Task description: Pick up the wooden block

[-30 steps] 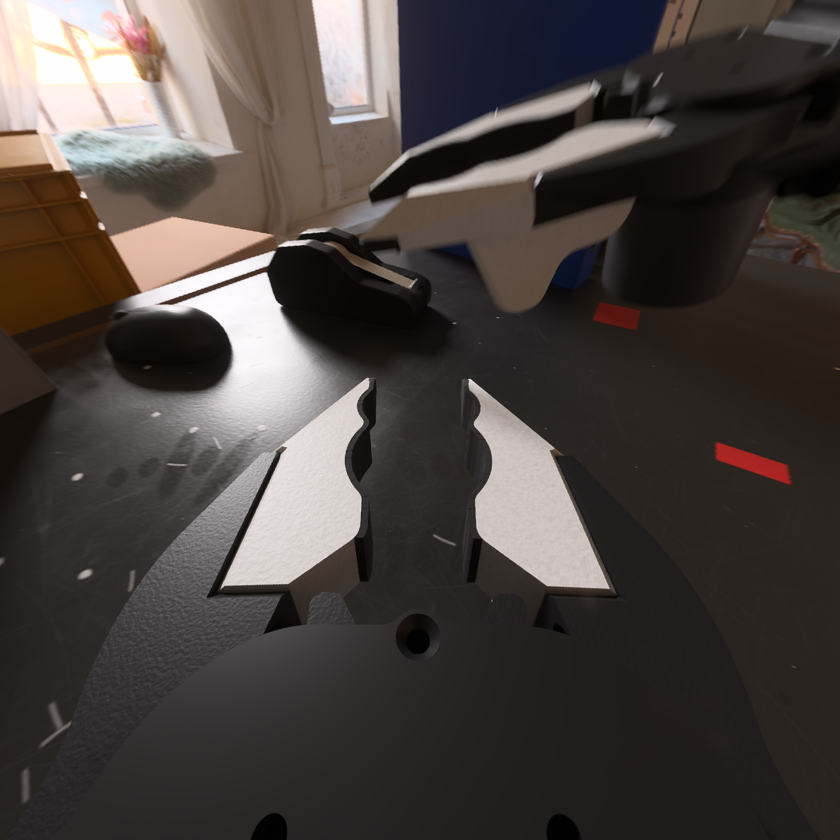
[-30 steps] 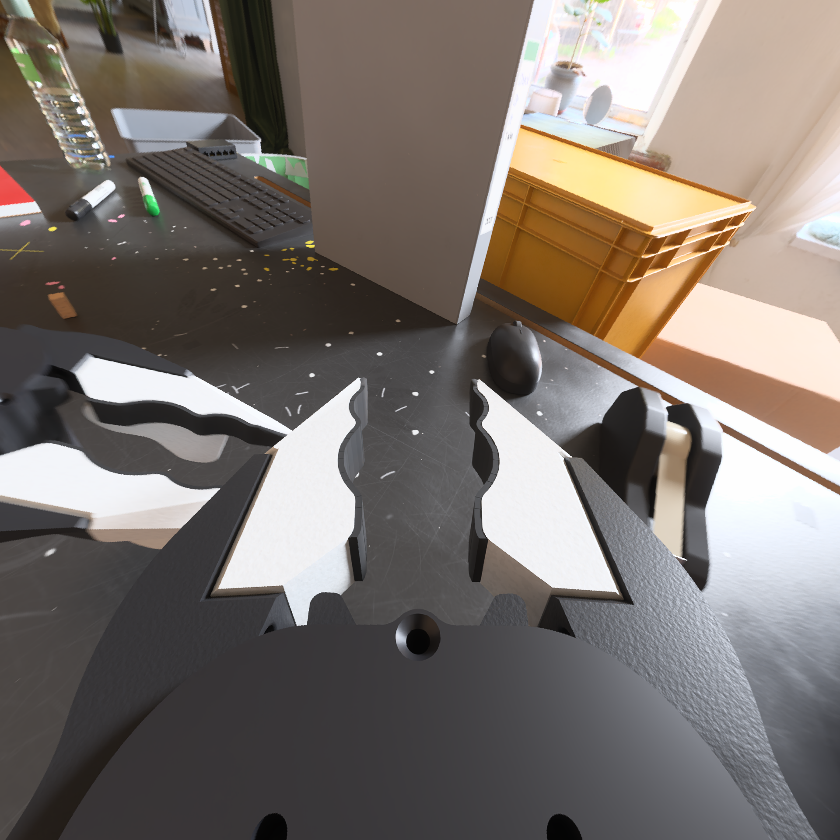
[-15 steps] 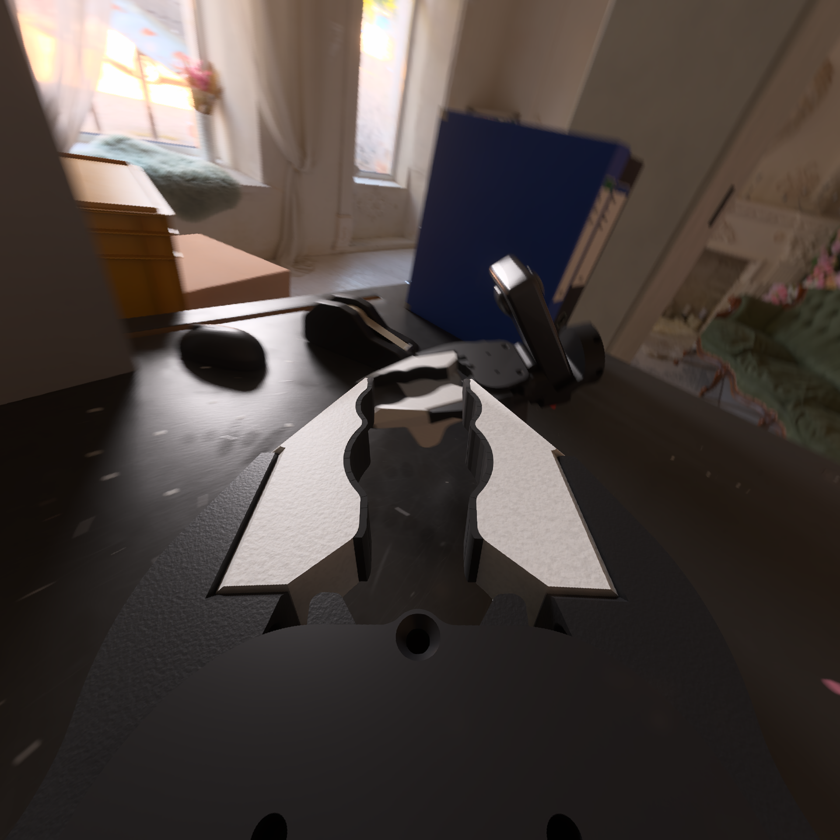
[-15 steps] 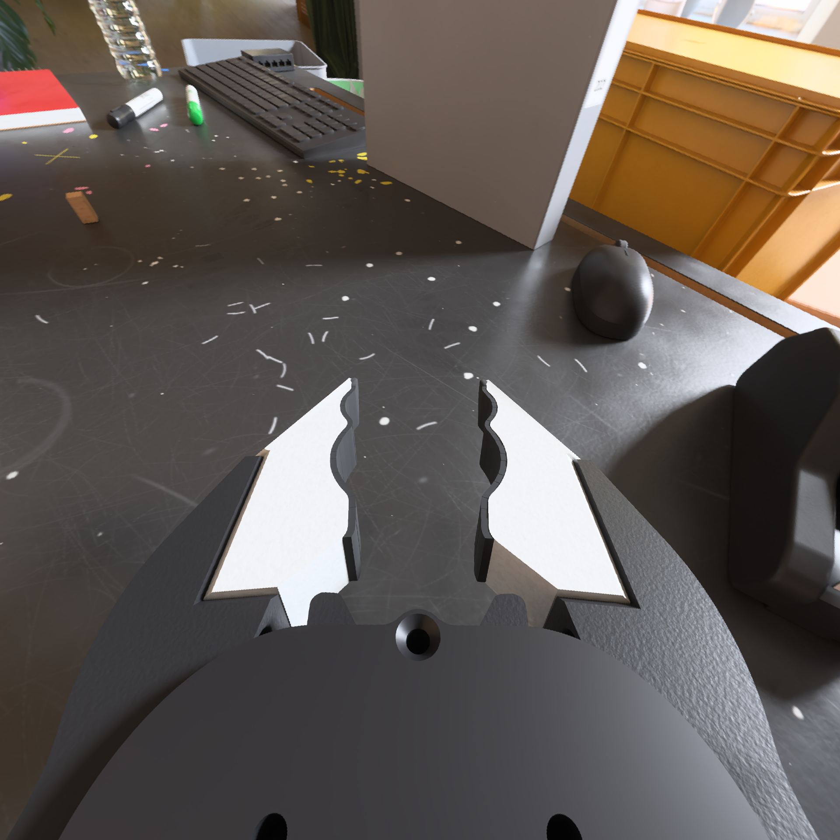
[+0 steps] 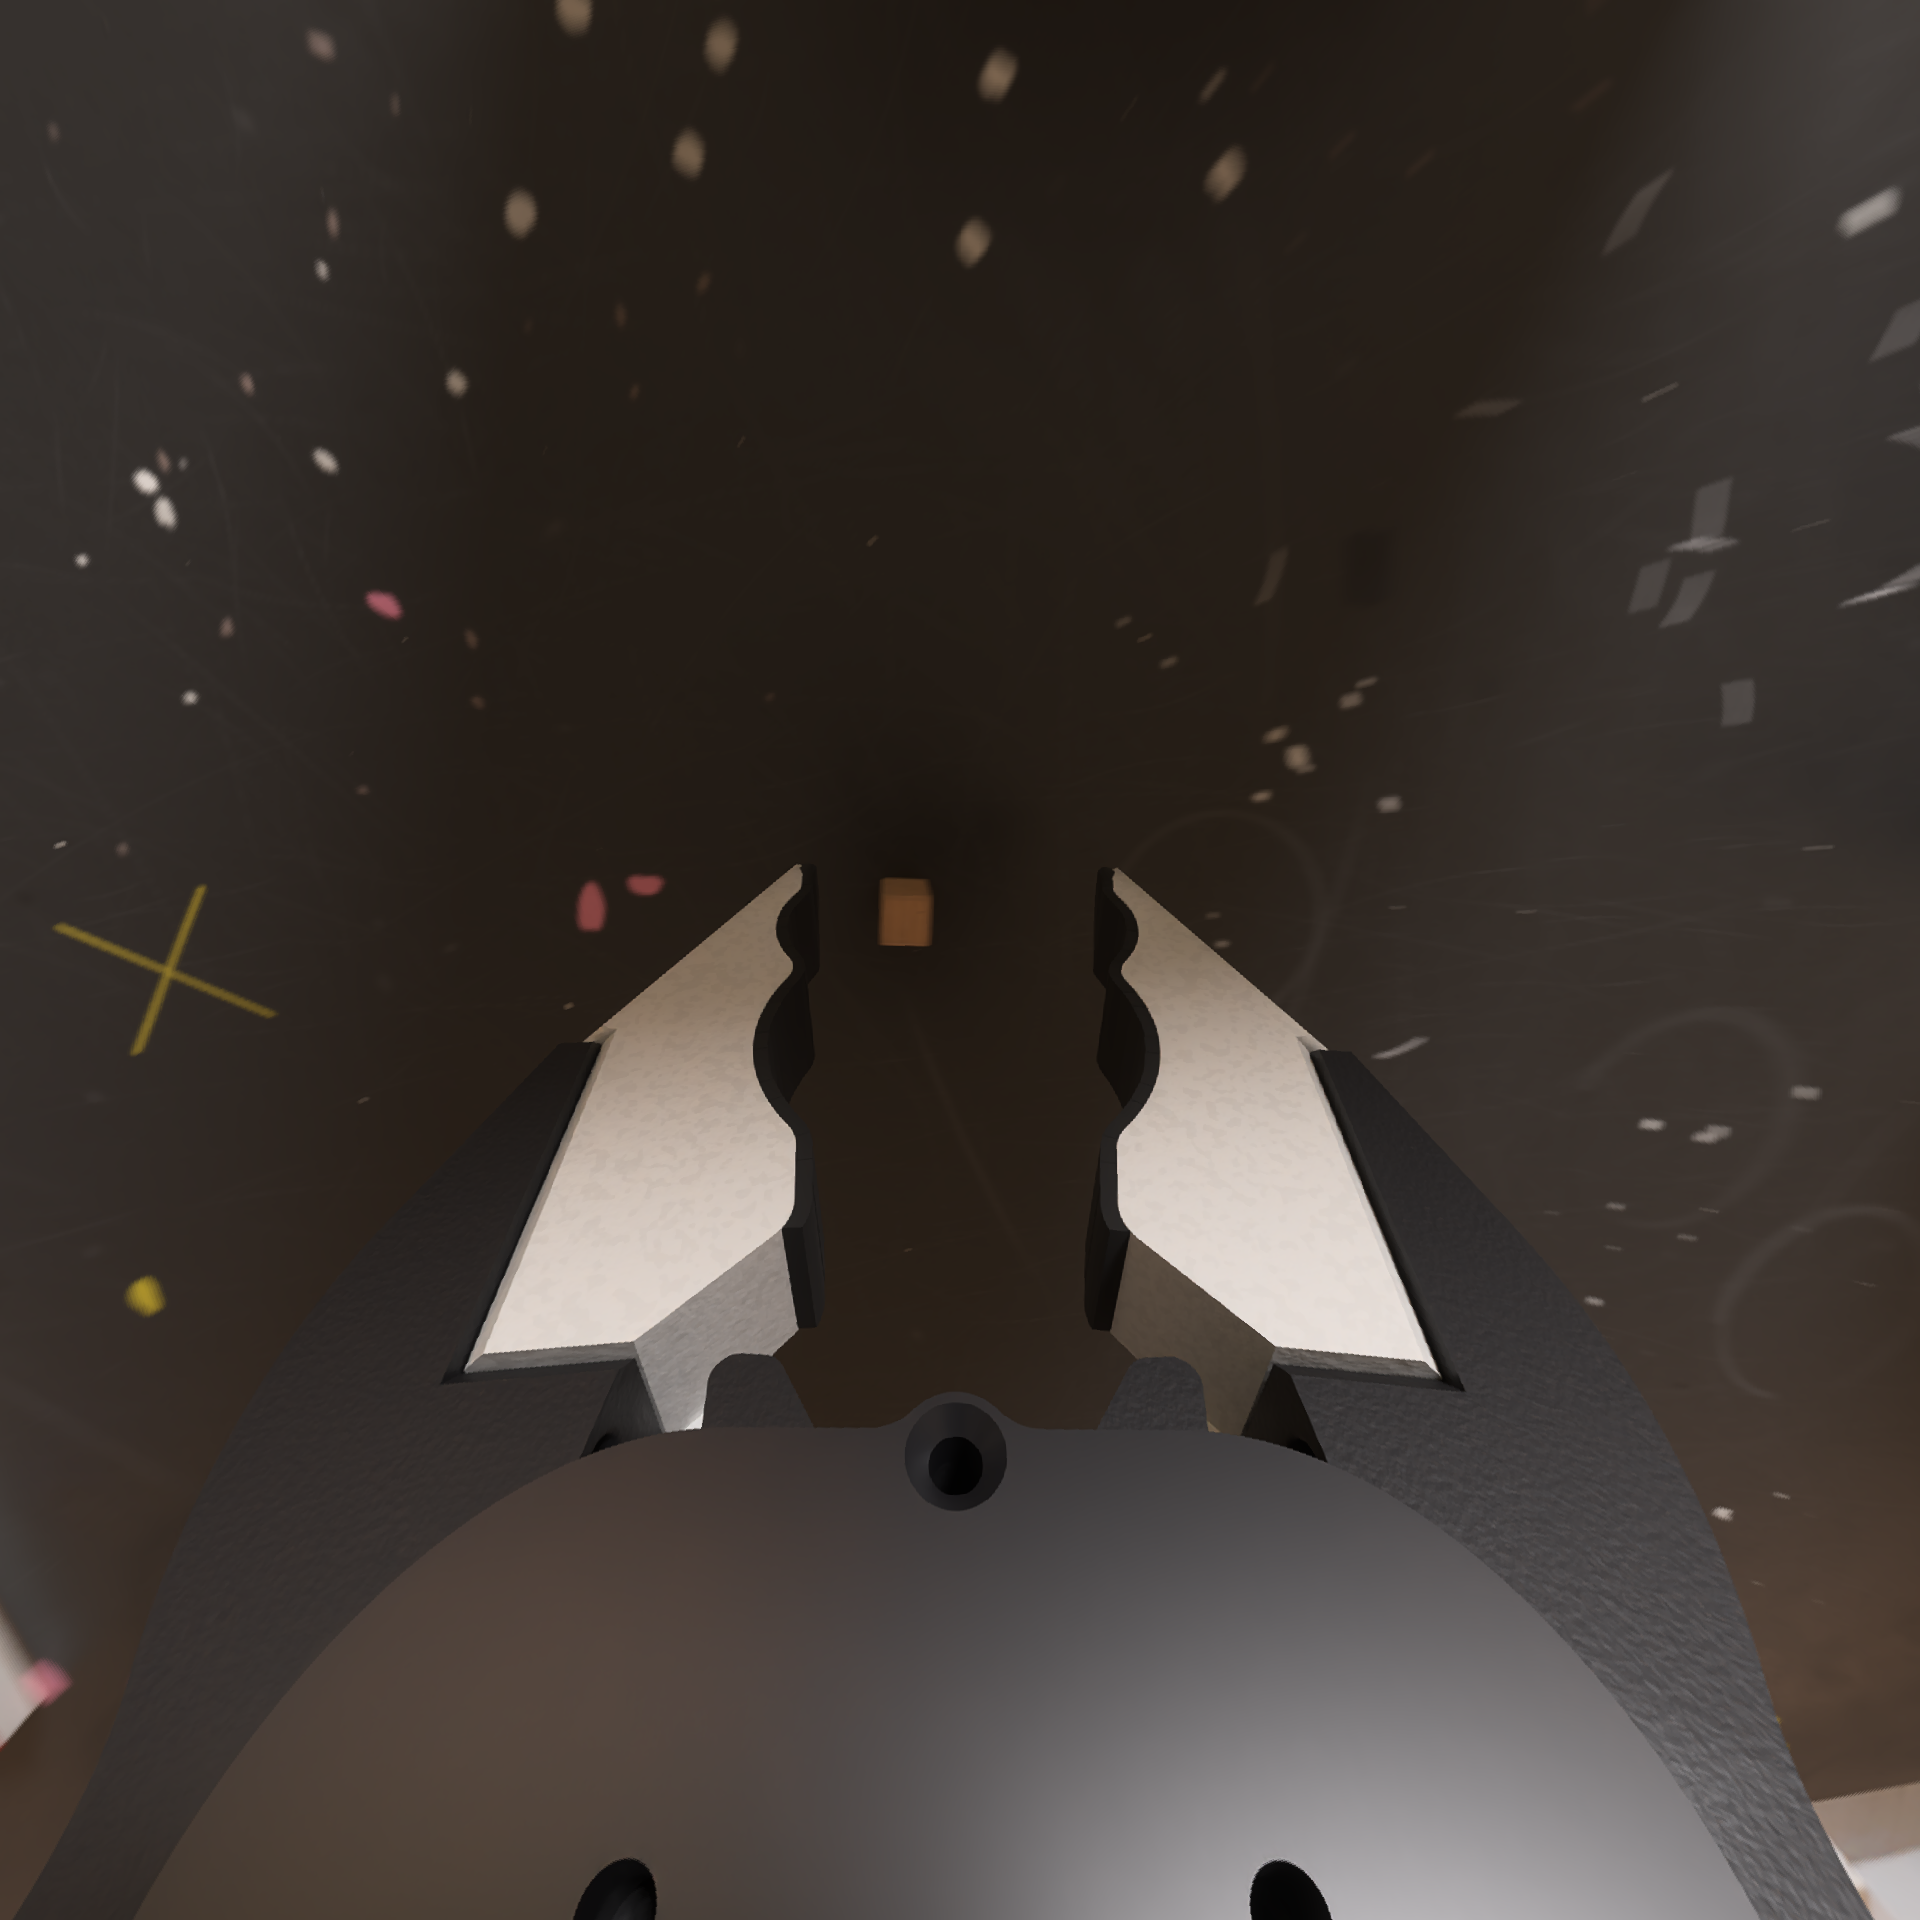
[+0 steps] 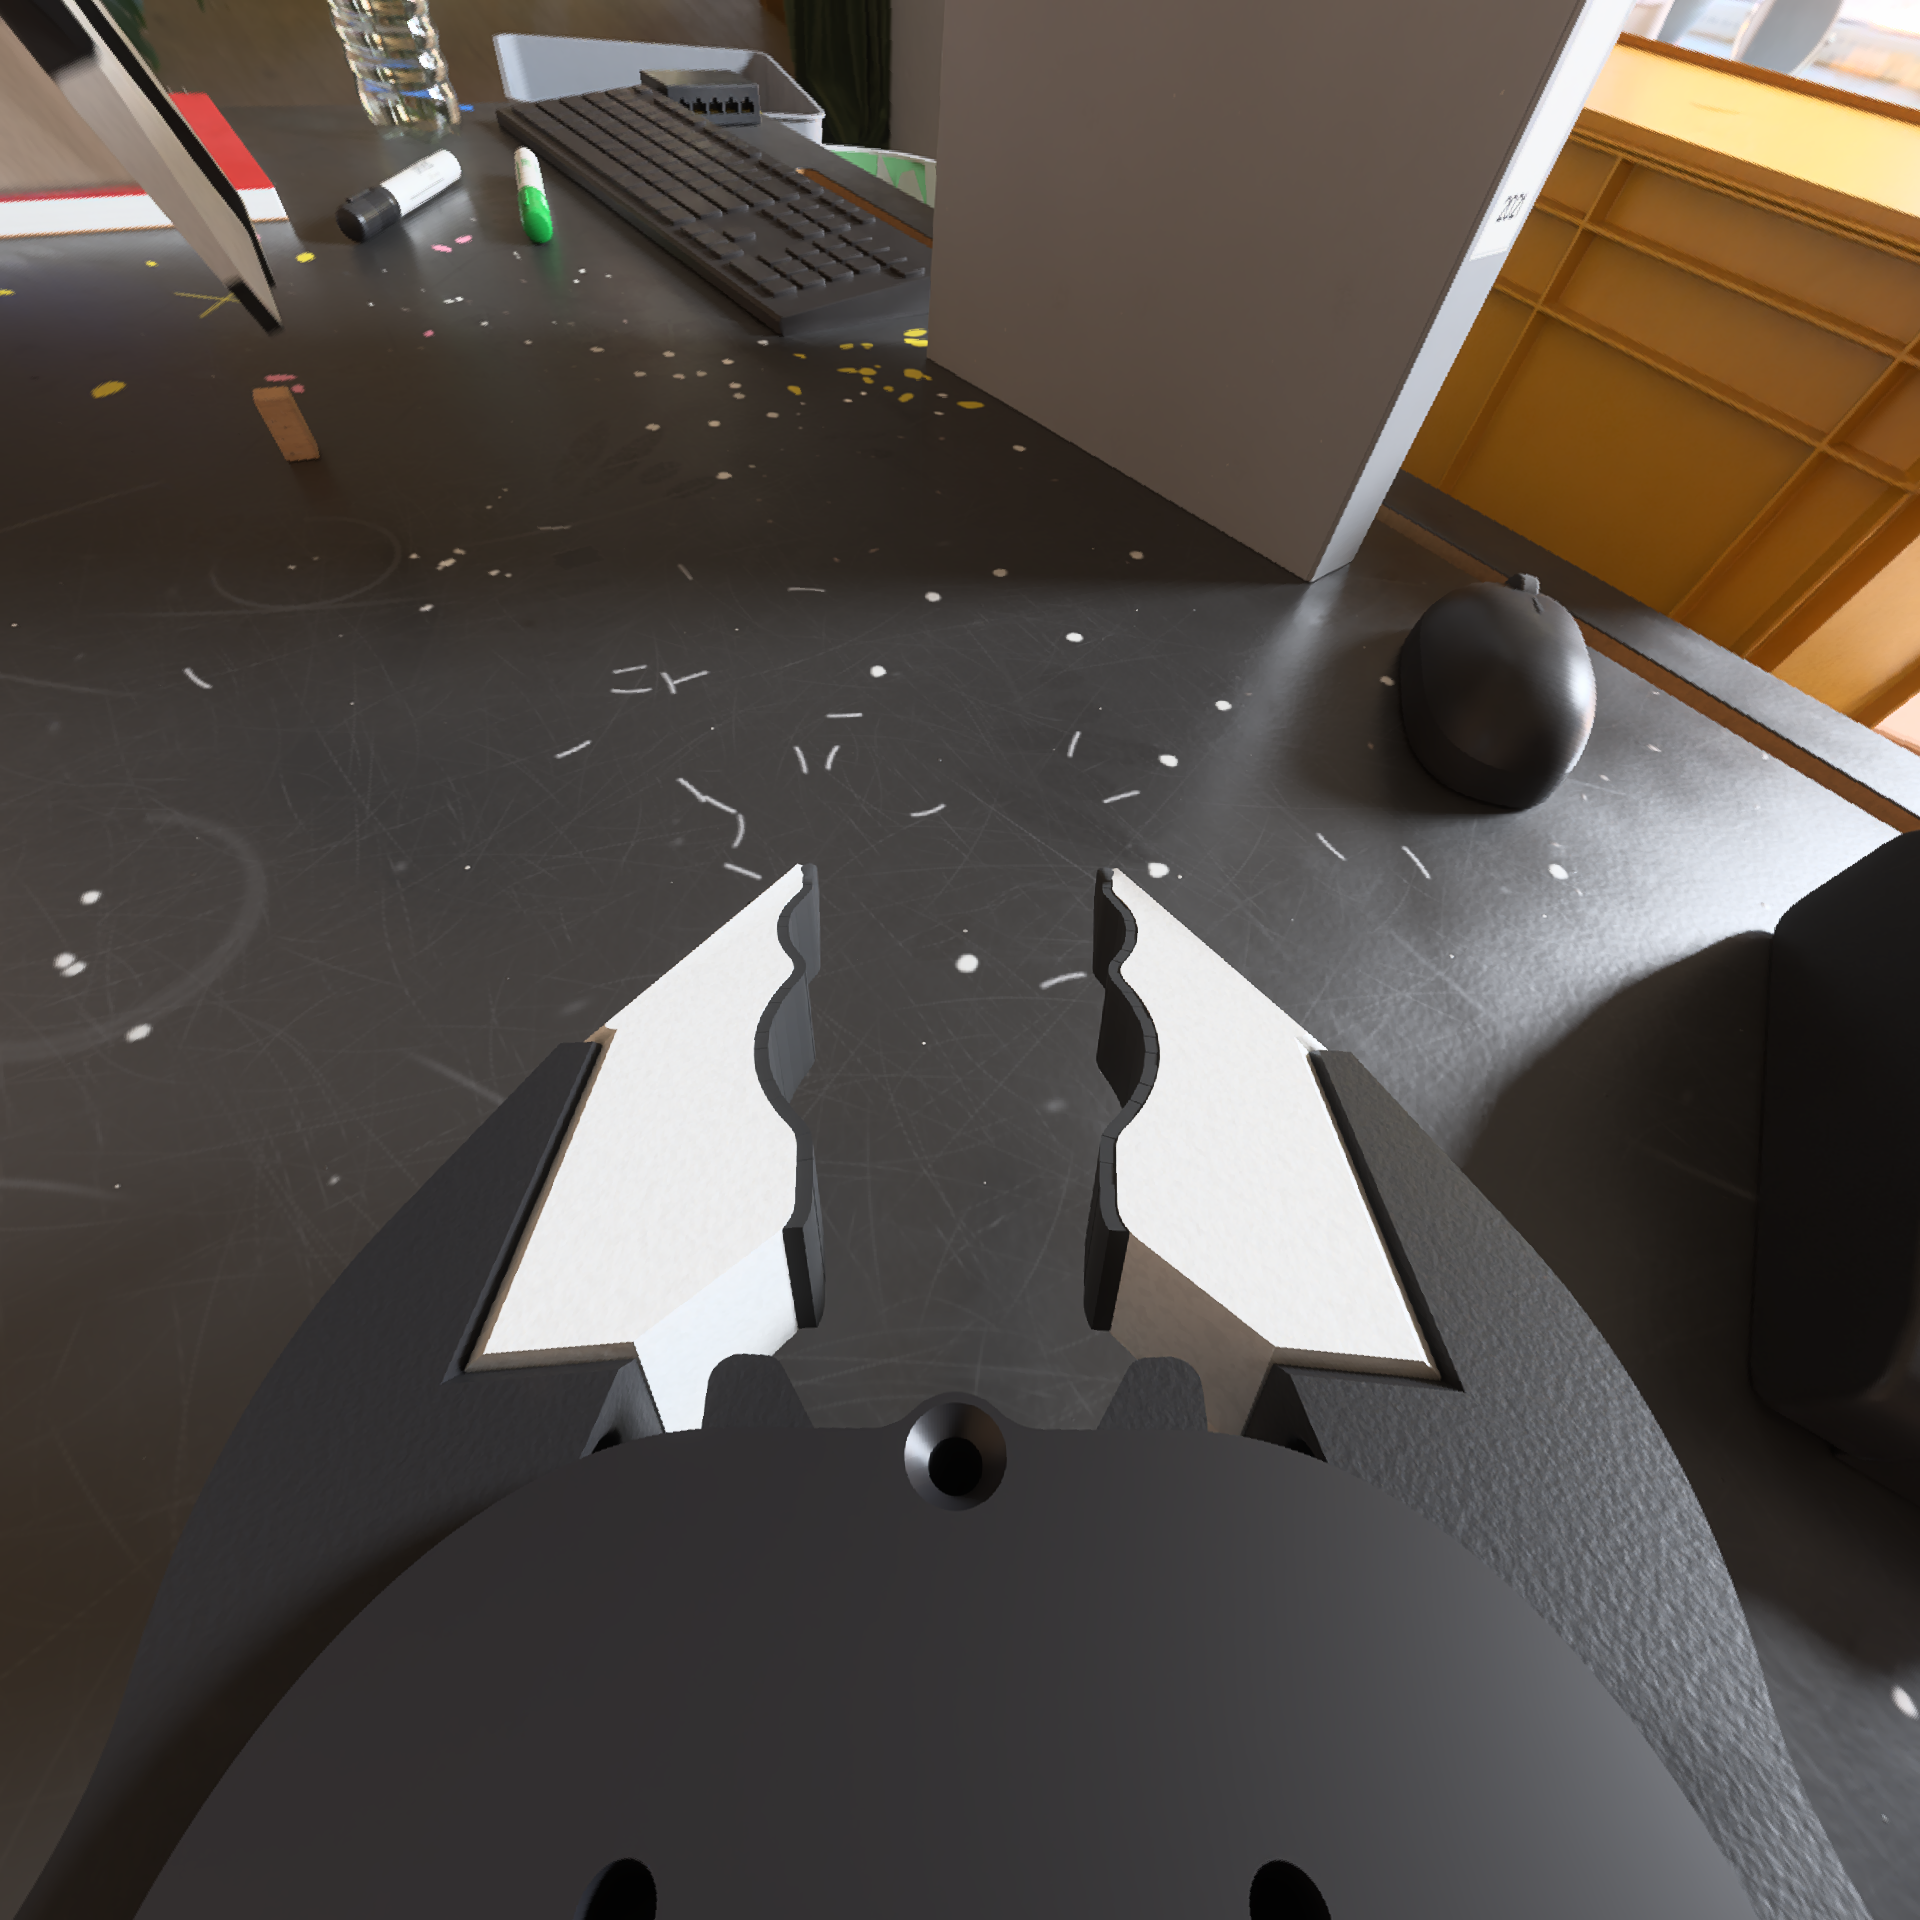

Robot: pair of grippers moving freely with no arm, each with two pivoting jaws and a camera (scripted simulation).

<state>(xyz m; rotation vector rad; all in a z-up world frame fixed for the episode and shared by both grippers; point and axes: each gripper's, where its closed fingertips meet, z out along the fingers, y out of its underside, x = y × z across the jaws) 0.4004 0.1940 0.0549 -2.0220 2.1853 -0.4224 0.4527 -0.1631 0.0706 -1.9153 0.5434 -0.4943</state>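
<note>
The wooden block (image 5: 904,912) is a small tan piece on the dark table. In the left wrist view it lies just beyond my fingertips, inside the gap and nearer the left finger. My left gripper (image 5: 954,883) points down at the table, open and empty, above the block. In the right wrist view the block (image 6: 286,421) lies far off at the upper left, and one finger of the left gripper (image 6: 177,177) hangs above it without touching. My right gripper (image 6: 954,883) is open and empty over bare table, far from the block.
A yellow cross mark (image 5: 166,971) lies left of the block. The right wrist view shows a black mouse (image 6: 1496,691), a black tape dispenser (image 6: 1849,1143), a tall white box (image 6: 1247,260), a keyboard (image 6: 717,197), two markers (image 6: 400,195), a bottle (image 6: 395,62) and a yellow crate (image 6: 1714,312).
My left gripper has swung away from the right gripper and window side to point down over the block, and its jaws have opened wider. The right gripper opened slightly and shifted a little.
</note>
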